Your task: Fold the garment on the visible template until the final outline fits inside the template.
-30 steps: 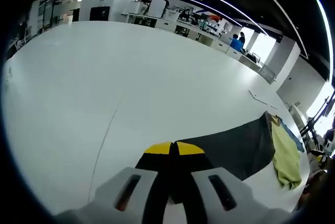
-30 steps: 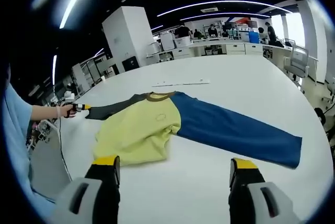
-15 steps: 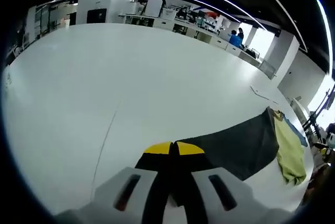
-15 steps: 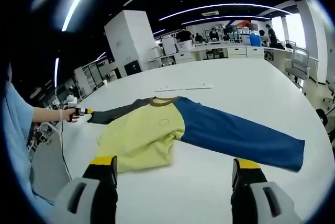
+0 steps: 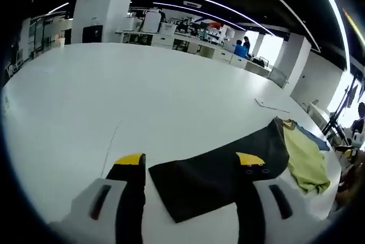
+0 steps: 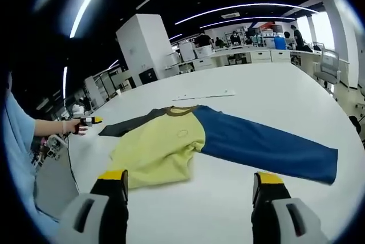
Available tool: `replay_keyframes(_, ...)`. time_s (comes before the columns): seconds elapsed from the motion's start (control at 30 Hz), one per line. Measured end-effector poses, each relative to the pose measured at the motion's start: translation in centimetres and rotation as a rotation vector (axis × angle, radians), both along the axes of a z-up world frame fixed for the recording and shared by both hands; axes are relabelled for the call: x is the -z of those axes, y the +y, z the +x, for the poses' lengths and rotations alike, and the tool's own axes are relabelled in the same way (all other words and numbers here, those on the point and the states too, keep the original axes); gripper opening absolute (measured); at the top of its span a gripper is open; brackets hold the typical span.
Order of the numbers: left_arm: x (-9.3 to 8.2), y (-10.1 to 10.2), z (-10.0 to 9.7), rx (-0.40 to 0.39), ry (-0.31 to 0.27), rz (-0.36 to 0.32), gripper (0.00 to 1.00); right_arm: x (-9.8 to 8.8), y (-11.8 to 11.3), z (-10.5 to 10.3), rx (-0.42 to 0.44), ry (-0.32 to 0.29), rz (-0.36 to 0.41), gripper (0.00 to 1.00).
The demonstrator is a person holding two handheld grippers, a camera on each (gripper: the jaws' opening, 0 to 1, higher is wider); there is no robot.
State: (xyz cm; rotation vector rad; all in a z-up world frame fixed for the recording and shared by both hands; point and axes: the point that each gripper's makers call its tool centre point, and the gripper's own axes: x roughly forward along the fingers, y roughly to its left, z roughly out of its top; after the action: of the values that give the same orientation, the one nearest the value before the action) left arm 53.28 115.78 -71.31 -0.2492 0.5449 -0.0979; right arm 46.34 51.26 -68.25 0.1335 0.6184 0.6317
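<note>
White tabletop stretches wide under an open-plan office with desks and strip lights behind. On it lies a long-sleeved shirt, spread flat and unfolded: yellow body, brown collar, a blue sleeve reaching out to one side and a dark grey sleeve to the other. No template outline can be made out on the surface. In the left gripper view, the left gripper stands with its jaws wide apart, the grey cuff end lying between them on the table, not pinched. The right gripper is likewise spread and empty, hovering short of the yellow hem. The cloth looks light, limp and prone to wrinkling and dragging, so a fold likely wants a pinch at a cuff or hem corner, lifted clear before carrying it across the body.
</note>
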Motion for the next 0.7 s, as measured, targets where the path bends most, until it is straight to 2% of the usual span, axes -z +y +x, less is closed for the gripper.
replay_keyframes(0.07,-0.3,-0.6,-0.2,0.007,-0.008,-0.009,0.75,-0.1,0.1,0.0,-0.007,-0.006,0.007,0.91)
replay_keyframes(0.3,-1.3,-3.6,-1.8,0.086,-0.009,0.003,0.87,-1.0,-0.2,0.5,-0.002,-0.035,0.048,0.91)
replay_keyframes(0.47,-2.4,-6.1,-2.9,0.154,-0.020,-0.023,0.85,-1.4,0.0,0.2,-0.016,-0.049,0.054,0.91)
replay_keyframes(0.57,-2.6,-7.7,-3.5,0.195,-0.014,-0.011,0.92,-1.4,0.1,-0.1,-0.022,-0.049,0.064,0.91)
replay_keyframes(0.7,-2.9,-11.5,-5.0,0.305,-0.027,-0.001,0.89,-1.3,-0.1,-0.6,-0.035,-0.050,0.062,0.91)
